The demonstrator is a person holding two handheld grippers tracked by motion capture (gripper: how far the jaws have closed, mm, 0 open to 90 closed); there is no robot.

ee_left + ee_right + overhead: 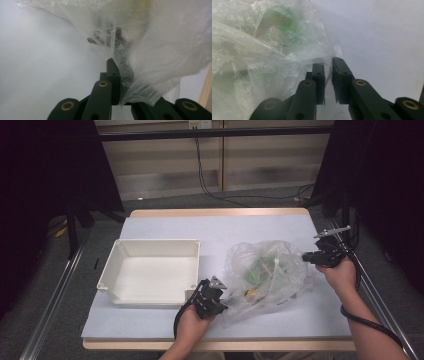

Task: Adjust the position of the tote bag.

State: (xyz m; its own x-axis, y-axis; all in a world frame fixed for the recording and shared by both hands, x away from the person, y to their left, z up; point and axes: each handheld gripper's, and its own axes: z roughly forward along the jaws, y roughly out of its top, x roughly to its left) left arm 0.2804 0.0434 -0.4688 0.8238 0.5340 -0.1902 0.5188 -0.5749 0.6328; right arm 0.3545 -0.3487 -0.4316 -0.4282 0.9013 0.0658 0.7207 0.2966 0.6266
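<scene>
A crumpled clear plastic bag [280,260] lies on the pale table right of centre, with green items [257,270] and a small yellow piece [250,293] inside. My left gripper [222,305] is at the bag's near left corner. In the left gripper view its jaws [117,68] are shut on a bunched fold of the bag [162,37], and the film hides the right jaw. My right gripper [306,256] is at the bag's right edge. Its jaws [328,65] stand slightly apart, with thin film of the bag [262,50] running into the narrow gap. Green shows through the film [287,25].
A white rectangular tray [155,241] stands on the table's left half, its near right corner close to my left gripper. The table [225,227] has a wooden rim. Dark stands and curtains flank both sides, and cables run across the floor behind.
</scene>
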